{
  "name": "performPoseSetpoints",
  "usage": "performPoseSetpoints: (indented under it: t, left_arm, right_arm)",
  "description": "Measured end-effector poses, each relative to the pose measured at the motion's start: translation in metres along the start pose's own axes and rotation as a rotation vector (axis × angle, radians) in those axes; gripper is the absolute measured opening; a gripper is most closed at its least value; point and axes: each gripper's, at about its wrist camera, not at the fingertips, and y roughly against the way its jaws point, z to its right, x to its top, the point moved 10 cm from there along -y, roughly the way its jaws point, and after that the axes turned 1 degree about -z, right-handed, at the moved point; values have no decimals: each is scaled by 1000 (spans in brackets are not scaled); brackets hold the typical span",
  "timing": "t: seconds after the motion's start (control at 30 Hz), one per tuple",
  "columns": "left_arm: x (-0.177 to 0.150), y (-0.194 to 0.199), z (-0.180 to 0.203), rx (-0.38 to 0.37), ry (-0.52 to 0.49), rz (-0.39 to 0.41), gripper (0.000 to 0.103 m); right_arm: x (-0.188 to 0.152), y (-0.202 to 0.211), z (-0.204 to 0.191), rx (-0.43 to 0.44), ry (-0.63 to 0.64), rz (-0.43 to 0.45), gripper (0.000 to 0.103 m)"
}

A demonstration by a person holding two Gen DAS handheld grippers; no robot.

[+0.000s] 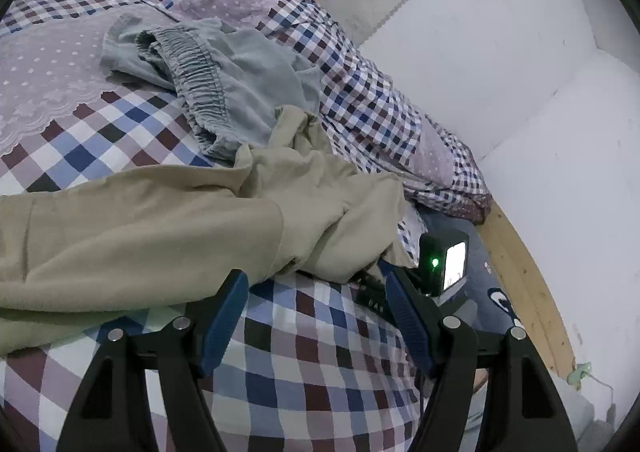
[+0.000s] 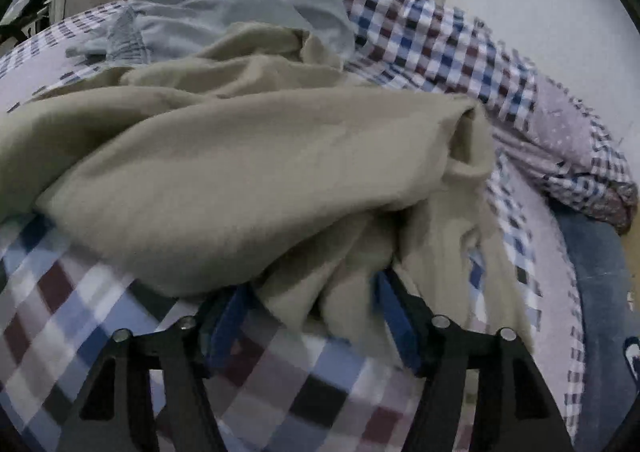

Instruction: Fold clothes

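— Where did the beige garment (image 1: pixel 152 224) lie?

— Crumpled across the middle of the bed (image 1: pixel 304 352), on the checked cover, its bunched end reaching toward the bed's right edge by the wall (image 1: pixel 500 64). A grey-blue garment (image 1: pixel 224 80) with an elastic waistband lay just beyond it, touching its far fold.

— And against the left tongs (image 1: pixel 316 292)?

— Those stood wide apart and empty over bare checked cover; the beige hem lay just ahead of the blue fingertips (image 1: pixel 230 292).

— The right tongs (image 2: pixel 312 300)?

— Also spread wide in the blurred right wrist view. A fold of the beige garment (image 2: pixel 248 172) hung down between the blue pads (image 2: pixel 394 316), but they were not closed on it.

— Anything further out?

— A rumpled checked quilt (image 1: pixel 372 108) along the wall side, and a wooden bed rail (image 1: pixel 524 284) at the edge.
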Motion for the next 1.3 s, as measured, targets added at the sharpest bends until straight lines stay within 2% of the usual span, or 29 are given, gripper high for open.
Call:
performPoseSetpoints:
  t: [0.03,0.07,0.1,0.13,0.23,0.33,0.43,0.5,0.57,0.63,0.67,0.7,0.8,0.9,0.97,1.07,1.13,1.23,1.3]
  left_arm:
    - [0,0,-1,0,2,-3,75]
    - [0,0,-3,1,5,-6,75]
    - [0,-1,-5,2,11,-14,75]
    - [-2,-3,-7,3,16,-24,75]
    - [-11,-12,-9,-4,30,-89,75]
    - [-23,-19,-3,-19,17,-146,75]
    - [-25,-18,5,-17,-18,-144,75]
    - [-18,-10,13,-1,-69,-97,75]
    - [-5,6,22,2,-109,-12,74]
    - [19,37,27,-8,-106,147,72]
    - [28,48,25,-9,-94,200,72]
    - [36,58,22,-18,-73,241,73]
    - [46,69,5,-34,12,286,72]
    - [47,68,-11,-36,70,283,72]
    - [44,61,-12,-37,71,251,71]
    - [37,44,-6,-31,30,176,72]
    - [32,33,-4,-28,11,131,72]
    - [18,20,5,-53,-3,67,72]
    - [8,12,12,-75,-13,25,72]
  right_arm:
    - [0,-3,-1,15,-7,-11,47]
    - [1,-5,-3,30,-14,-23,26]
    - [0,4,-5,44,-15,-14,15]
    - [-2,15,-8,57,-15,-4,13]
    - [-5,46,-16,96,-14,26,11]
    - [-4,107,-21,161,-15,89,10]
    - [-4,170,-26,226,-16,154,10]
    - [-3,212,-30,270,-16,196,10]
    - [-3,255,-33,313,-17,239,10]
    - [0,293,-33,353,-18,275,10]
    - [6,307,-29,373,-29,290,10]
    - [15,311,-19,378,-51,299,10]
    - [42,321,12,388,-119,327,10]
    - [77,249,66,285,-217,255,11]
    - [82,190,97,220,-286,144,13]
    - [54,115,141,38,-412,-89,19]
    - [46,124,136,37,-460,-44,21]
    - [40,157,95,93,-372,58,55]
    - [29,176,47,154,-254,98,57]
